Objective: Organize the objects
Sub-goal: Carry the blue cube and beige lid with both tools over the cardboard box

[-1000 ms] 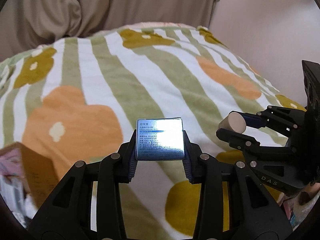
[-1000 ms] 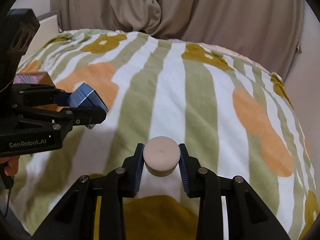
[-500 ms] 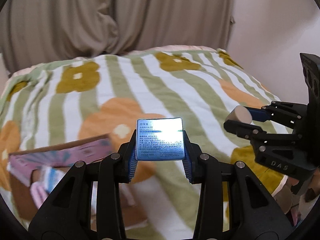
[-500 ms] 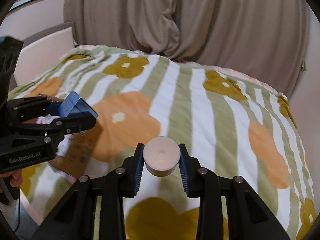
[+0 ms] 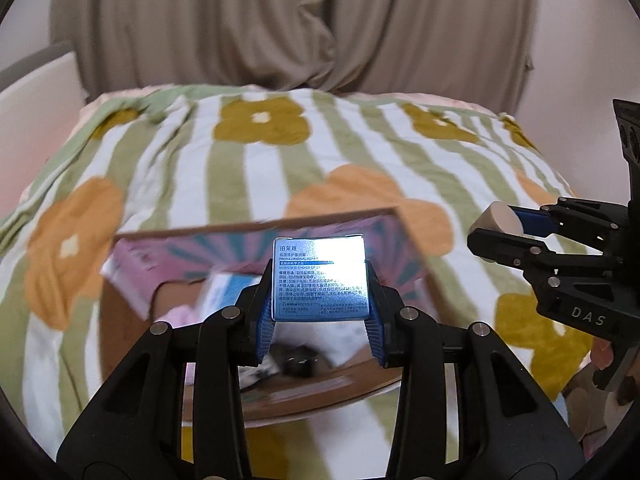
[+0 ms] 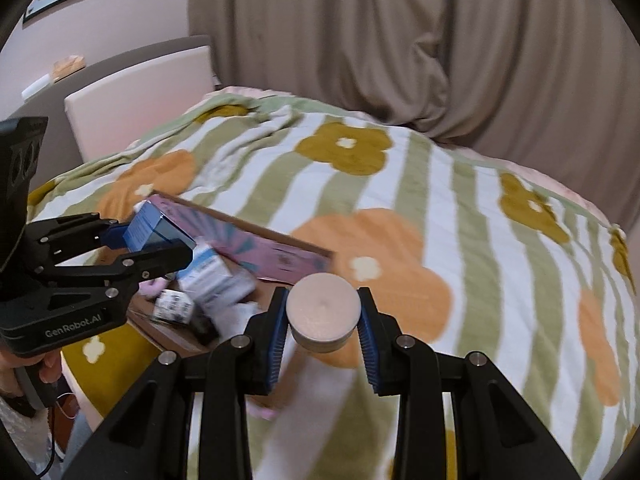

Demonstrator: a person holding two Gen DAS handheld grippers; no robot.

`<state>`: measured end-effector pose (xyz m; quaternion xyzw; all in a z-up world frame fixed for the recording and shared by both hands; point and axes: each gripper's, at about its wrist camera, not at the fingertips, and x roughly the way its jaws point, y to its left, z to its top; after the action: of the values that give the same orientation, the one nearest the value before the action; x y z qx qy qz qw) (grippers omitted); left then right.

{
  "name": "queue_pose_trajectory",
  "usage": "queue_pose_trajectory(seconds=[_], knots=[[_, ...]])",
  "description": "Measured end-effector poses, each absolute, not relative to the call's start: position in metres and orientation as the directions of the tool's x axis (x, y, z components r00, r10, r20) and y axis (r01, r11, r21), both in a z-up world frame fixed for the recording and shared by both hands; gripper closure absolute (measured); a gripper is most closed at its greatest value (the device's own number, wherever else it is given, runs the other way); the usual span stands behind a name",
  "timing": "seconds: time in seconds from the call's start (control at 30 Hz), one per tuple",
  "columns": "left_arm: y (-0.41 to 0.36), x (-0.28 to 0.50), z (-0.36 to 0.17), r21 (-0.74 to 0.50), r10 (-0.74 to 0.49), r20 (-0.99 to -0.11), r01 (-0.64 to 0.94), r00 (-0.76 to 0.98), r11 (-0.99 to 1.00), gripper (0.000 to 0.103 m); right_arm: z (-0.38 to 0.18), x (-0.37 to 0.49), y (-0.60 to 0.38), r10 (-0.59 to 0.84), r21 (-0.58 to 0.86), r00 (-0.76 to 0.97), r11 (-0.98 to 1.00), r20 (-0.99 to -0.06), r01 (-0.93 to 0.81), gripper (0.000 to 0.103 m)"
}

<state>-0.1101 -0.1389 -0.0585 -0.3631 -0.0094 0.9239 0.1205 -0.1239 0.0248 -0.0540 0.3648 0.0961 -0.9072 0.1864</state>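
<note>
My left gripper [image 5: 319, 312] is shut on a shiny blue box [image 5: 319, 278] with printed text and holds it over an open cardboard box [image 5: 132, 312] with a pink patterned lining. It also shows in the right wrist view [image 6: 156, 240], with the blue box [image 6: 154, 230] over the cardboard box [image 6: 280, 252]. My right gripper [image 6: 323, 320] is shut on a round beige jar [image 6: 323, 308], held above the blanket to the right of the cardboard box. It shows at the right in the left wrist view [image 5: 496, 236], with the jar [image 5: 496, 220].
The cardboard box holds several small packages [image 6: 212, 276]. It lies on a bed with a green-striped flowered blanket [image 6: 460, 208]. A beige curtain [image 5: 280, 20] hangs behind. A pale headboard [image 6: 136, 92] stands at the left.
Both grippers swung left with their loads. The cardboard box has come from the left edge to right under my left gripper.
</note>
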Motion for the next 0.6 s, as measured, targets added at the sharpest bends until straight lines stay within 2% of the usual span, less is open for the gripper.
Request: queue_pose_trajectory(seconds=[0.27, 0.6], knots=[[-0.197, -0.114, -0.096, -0.127, 0.193, -0.709, -0.147, -0.678, -0.981, 0.068, -0.089, -0.138, -0.027, -0.31, 0.009, -0.591, -0.89, -0.744, 0.456, 0.072], [-0.23, -0.113, -0.133, -0.153, 0.183, -0.744, -0.102, -0.642, -0.983, 0.068, -0.133, -0.149, -0.059, -0.316, 0.041, -0.514, -0.878, -0.798, 0.476, 0.072]])
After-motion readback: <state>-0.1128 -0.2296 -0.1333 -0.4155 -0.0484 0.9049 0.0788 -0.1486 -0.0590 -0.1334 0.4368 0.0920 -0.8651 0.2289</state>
